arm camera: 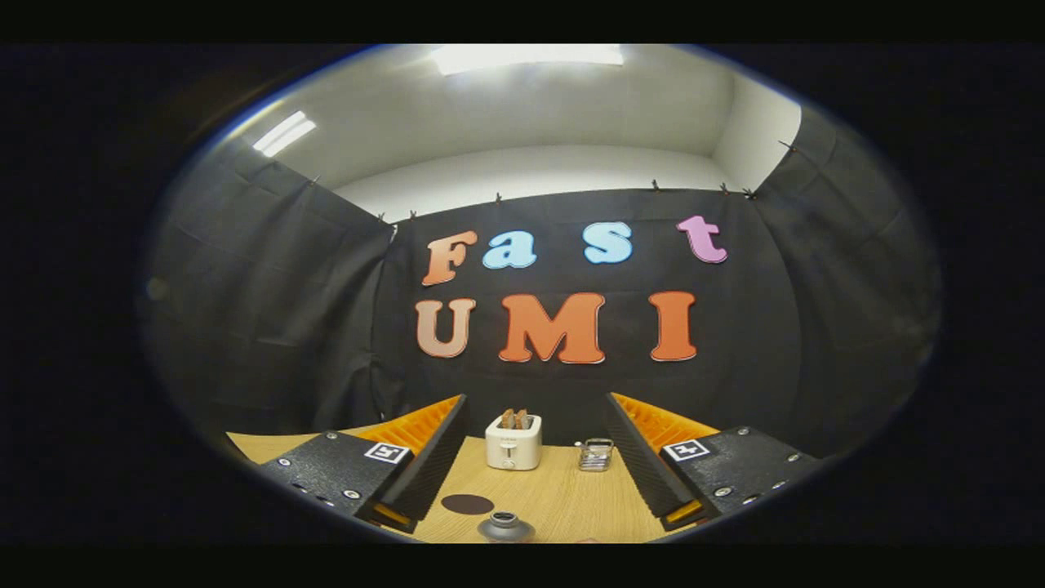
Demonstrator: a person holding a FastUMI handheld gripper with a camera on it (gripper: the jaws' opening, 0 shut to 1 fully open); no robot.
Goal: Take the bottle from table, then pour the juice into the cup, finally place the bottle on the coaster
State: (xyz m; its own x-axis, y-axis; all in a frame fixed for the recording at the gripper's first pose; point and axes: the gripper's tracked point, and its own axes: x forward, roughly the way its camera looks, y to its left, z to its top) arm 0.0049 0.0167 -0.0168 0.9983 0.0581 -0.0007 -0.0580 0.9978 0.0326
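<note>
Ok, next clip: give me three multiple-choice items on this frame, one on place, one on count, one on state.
1. Where is the coaster? A on a shelf; B flat on the table, by the left jaw; C on the floor.
2. How many slices stand in the toaster? A none; B two; C four.
3. The gripper is: A open, empty; B shut on a bottle; C shut on a cup.
Key: 1 B, the dark disc lies on the wood; 2 B, two tops stick out; 3 A, the jaws stand wide apart.

We're in a cloth-walled recording booth: black drapes [269, 310] pinned up, wooden table [563, 498] staged with a toaster [513, 443], white ceiling with strip lights [526, 57] above
</note>
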